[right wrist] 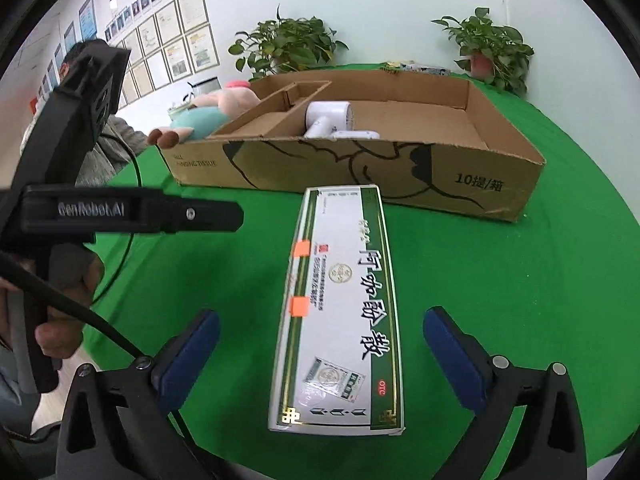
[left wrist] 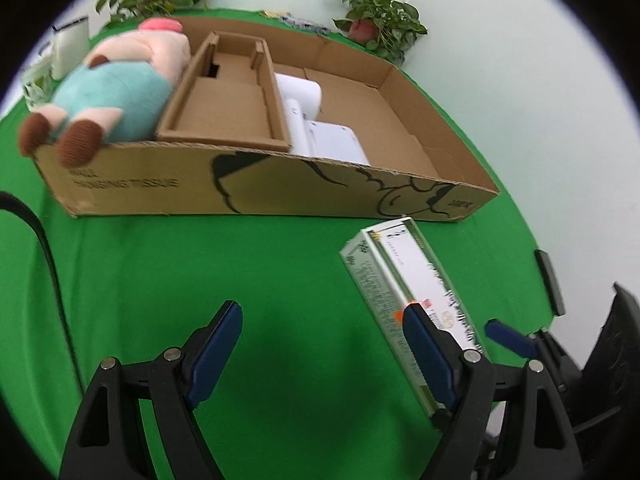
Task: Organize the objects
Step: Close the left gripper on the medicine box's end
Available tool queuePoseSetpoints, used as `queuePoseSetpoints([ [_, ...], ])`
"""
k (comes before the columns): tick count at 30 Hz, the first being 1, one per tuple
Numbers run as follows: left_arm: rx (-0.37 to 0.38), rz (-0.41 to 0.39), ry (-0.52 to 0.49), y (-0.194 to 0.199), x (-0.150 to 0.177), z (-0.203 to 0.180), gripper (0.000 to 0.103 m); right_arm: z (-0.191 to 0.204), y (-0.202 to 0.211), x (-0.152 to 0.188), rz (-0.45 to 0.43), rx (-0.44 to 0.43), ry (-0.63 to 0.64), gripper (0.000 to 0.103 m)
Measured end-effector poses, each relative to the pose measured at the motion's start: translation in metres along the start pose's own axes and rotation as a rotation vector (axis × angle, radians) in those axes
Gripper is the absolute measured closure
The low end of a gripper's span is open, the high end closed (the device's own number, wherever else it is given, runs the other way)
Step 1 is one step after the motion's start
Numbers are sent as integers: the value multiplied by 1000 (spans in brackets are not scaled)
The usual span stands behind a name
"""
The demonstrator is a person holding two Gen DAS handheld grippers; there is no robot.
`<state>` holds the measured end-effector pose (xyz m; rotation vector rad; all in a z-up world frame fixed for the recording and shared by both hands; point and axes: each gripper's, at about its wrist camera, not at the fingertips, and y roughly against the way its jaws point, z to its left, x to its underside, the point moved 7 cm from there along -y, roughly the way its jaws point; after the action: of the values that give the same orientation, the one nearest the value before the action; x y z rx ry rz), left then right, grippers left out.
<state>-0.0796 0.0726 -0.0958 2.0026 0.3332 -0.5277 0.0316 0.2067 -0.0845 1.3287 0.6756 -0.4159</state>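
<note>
Underneath, green tablecloth point(right wrist: 500, 280); behind, pale wall point(right wrist: 380, 4).

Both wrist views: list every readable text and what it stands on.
"HANGING TISSUE": cardboard box front wall.
"10提/箱": same box's front, right end.
"GenRobot.AI": left gripper body.
"阿咖酚散", "OTC": medicine carton.
Carton's small print: too small to read.
Wall certificates: unreadable.

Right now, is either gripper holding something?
No. Both are open: the right gripper straddles the medicine box without touching it; the left gripper is over bare cloth.
</note>
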Motion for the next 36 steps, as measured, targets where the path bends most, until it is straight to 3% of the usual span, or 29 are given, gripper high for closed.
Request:
queuePoseSetpoints([
  [5,125,61,27,-22,-1,-18,21,-11,-9,0,23,28,7,1],
  [12,215,121,27,-41,13,-38,22,2,-10,9,38,33,65,6],
  [14,216,106,18,-42,14,-41,22,1,-12,12,54,27,48,12],
  [17,230,109,23,-45,16,-43,22,1,-19,17,86,41,50,34],
  [18,239,112,32,-46,16,-43,22,1,-21,18,96,45,52,36],
  [24,264,119,73,-47,19,-41,32,7,-17,17,77,-14,20,36],
  [27,246,130,95,-50,20,-39,45,3,-18,16,92,-66,-43,37],
  [36,245,98,100,-37,20,-46,51,5,-14,13,85,-77,-54,37],
])
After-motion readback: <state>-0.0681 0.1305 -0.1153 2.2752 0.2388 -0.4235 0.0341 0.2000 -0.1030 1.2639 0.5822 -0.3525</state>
